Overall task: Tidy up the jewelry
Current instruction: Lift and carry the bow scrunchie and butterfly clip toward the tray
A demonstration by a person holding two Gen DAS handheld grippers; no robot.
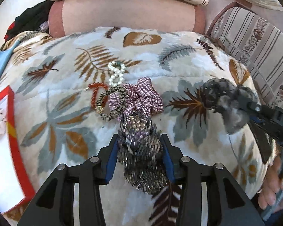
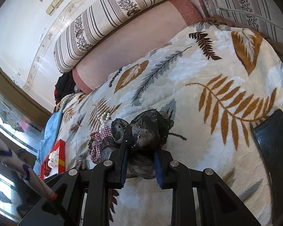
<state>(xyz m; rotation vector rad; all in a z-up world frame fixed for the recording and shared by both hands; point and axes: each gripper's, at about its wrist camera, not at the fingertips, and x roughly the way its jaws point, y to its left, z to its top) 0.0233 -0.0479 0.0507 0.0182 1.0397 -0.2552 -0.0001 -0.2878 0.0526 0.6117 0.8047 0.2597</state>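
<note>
Two hand-held grippers each clamp a hair accessory above a leaf-patterned blanket [image 1: 179,71] on a bed. The left hand-held gripper [image 1: 140,141] is closed on a beaded, sequined scrunchie [image 1: 141,154], silvery-grey with a lilac patch; its bunched length runs straight along the fingers, pointing ahead and hanging back between the blue pads [image 1: 111,158]. The right hand-held gripper [image 2: 141,146] grips a black sheer scrunchie [image 2: 145,130] dotted with small studs, its ruffled width lying across the fingers. Just ahead of the left gripper lie a pink checked scrunchie [image 1: 141,98], a leopard-print hair tie [image 1: 111,101], an orange bead bracelet [image 1: 96,92] and a pearl bracelet [image 1: 117,73], clustered and overlapping. A red-edged box [image 1: 15,135] sits to its left.
</note>
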